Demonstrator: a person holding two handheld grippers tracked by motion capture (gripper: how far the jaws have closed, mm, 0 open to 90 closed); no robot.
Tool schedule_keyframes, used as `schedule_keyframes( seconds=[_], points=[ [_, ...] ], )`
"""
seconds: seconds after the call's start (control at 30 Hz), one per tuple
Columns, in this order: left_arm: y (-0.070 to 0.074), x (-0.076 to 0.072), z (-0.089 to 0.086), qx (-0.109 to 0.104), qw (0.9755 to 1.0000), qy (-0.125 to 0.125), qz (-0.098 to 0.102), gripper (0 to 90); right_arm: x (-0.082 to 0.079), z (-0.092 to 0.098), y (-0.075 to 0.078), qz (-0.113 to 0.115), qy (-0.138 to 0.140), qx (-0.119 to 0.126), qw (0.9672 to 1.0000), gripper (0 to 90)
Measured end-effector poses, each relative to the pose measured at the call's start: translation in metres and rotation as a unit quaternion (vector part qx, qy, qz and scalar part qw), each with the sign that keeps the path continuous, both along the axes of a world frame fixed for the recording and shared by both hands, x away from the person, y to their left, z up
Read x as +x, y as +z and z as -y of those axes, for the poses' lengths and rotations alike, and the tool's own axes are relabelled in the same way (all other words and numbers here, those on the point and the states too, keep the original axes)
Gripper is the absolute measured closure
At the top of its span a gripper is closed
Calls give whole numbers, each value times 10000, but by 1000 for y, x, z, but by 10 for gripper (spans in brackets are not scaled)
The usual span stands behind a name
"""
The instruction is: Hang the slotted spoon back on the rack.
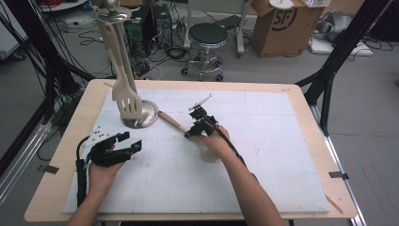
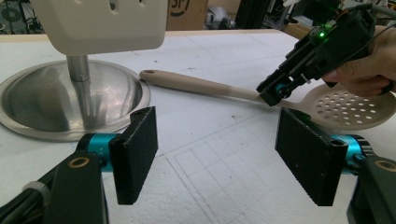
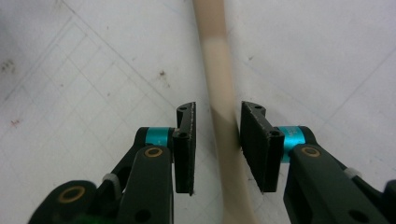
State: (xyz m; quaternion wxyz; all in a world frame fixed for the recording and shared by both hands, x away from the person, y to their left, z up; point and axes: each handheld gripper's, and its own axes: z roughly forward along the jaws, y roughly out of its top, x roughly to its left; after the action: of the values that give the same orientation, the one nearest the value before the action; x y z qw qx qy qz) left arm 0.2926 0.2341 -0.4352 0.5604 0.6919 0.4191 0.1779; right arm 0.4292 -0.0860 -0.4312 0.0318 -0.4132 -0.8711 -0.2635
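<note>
In the high view, a white mat (image 1: 263, 155) is seen spread over the wooden table (image 1: 306, 94), and a round steel stand (image 1: 149, 113) is set at its far left, with a slotted spatula (image 1: 128, 96) hung from it just above the base. A beige skimmer spoon (image 1: 173, 122) is laid flat on the mat just right of the stand, its handle pointed toward the stand and its perforated bowl lying nearer, largely covered by the right hand. The right gripper (image 1: 194, 129) is held down over the handle, while the left gripper (image 1: 131, 142) is rested near the left edge of the mat, well apart from the spoon. In the left gripper view, the left gripper (image 2: 217, 154) is shown wide open with nothing between its pads; beyond it the spoon (image 2: 210, 87) is seen lying across the mat, the stand (image 2: 135, 93) at the far left, and the right gripper (image 2: 275, 95) lowered onto the spoon's neck beside the perforated bowl (image 2: 350, 109). In the right gripper view, the right gripper (image 3: 217, 140) is seen partly open, set astride the spoon's handle (image 3: 224, 93); a gap is visible at the left pad, and the right pad lies very close to the handle, though contact cannot be told.
</note>
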Motion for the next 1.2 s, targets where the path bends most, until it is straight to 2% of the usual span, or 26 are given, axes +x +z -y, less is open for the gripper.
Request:
schedule_keyframes(
  seconds=[0.03,0.13,0.3,0.43,0.5,0.6,0.7,0.9,0.93,1.0,1.07,1.17,1.2],
  points=[
    [0,0,0,7,10000,-8,-2,304,0,-1,-3,-91,57,-60,9999,656],
    [0,0,1,9,10000,2,-3,304,0,-1,-5,-56,104,-90,9999,698],
    [-1,-1,2,44,10000,-3,-33,304,5,4,-8,-107,152,40,9998,745],
    [-1,-1,2,8,10000,16,-35,304,1,-1,-8,102,287,-161,9994,750],
    [-1,-1,2,15,10000,8,-35,304,0,-2,-8,198,310,-185,9992,751],
    [-1,-1,2,23,10000,10,-45,304,-2,0,-10,283,294,-81,9991,754],
    [-2,1,3,7,10000,37,-62,304,-3,6,-14,321,256,166,9990,764],
    [-4,4,3,13,10000,32,-80,304,-10,1,-9,651,354,-132,9972,786],
    [-4,4,3,-8,9999,37,-105,304,-12,0,-8,737,334,-102,9967,789],
    [-4,4,3,18,9999,25,-125,304,-15,1,-3,819,215,278,9960,790],
    [-4,3,3,-16,9999,8,-112,304,-16,2,5,984,193,502,9937,789],
    [-2,2,3,-17,10000,21,-68,304,-16,5,18,1056,117,906,9902,789],
    [-2,1,3,-15,10000,10,-62,304,-17,6,22,1169,108,968,9884,789]
  ],
)
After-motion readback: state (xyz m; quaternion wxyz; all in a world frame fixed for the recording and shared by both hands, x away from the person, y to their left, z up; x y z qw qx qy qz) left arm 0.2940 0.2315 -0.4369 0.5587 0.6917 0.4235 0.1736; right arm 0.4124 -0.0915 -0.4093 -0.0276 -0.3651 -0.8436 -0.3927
